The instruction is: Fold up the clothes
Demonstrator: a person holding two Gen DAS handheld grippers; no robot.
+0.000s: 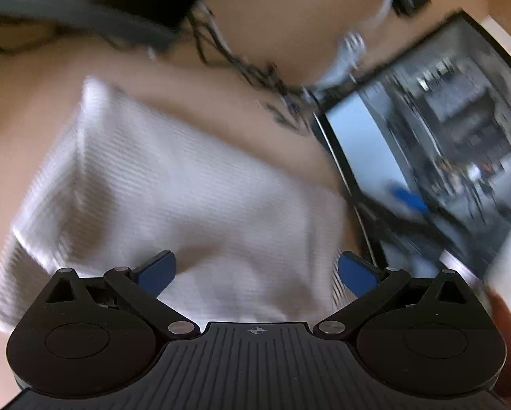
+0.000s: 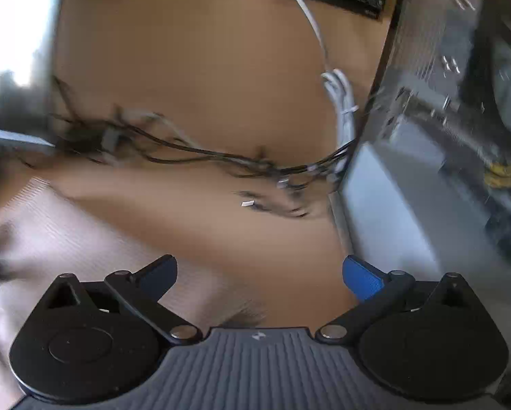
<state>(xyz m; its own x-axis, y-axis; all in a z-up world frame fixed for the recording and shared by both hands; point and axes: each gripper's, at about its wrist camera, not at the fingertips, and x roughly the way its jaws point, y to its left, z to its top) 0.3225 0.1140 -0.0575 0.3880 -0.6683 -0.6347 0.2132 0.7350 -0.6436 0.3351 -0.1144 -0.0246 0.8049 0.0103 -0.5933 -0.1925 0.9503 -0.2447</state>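
Right under my left tool [image 1: 257, 273] the white ribbed garment [image 1: 173, 184] fills most of the view, spread on the tan bench [image 1: 272, 44] directly ahead of the blue pads, which stand wide apart with nothing pressed between them; the cloth only passes beneath the gap. My right tool [image 2: 259, 278] is likewise spread wide and empty, with one edge of the same cloth lying ahead and to its left, while bare bench runs straight ahead of it. I judge that I am between folds: both tools are free of the fabric and hanging over it, so the step in hand is picking the next edge or corner to lift. That next move, I think, calls for lowering each tool onto a hem, pinching a single layer cleanly and carrying it across without dragging the whole piece. The garment looks soft and light, with fine horizontal ribbing, a raised ridge down its left part and shallow dips near my left tool, so it is not flat yet; blur hides which piece of clothing it is. To the right of both tools stands a glass-sided computer case [image 2: 443, 136], and beyond the cloth runs a tangle of black cables [image 2: 194, 152], joined by a white cable [image 2: 340, 102].
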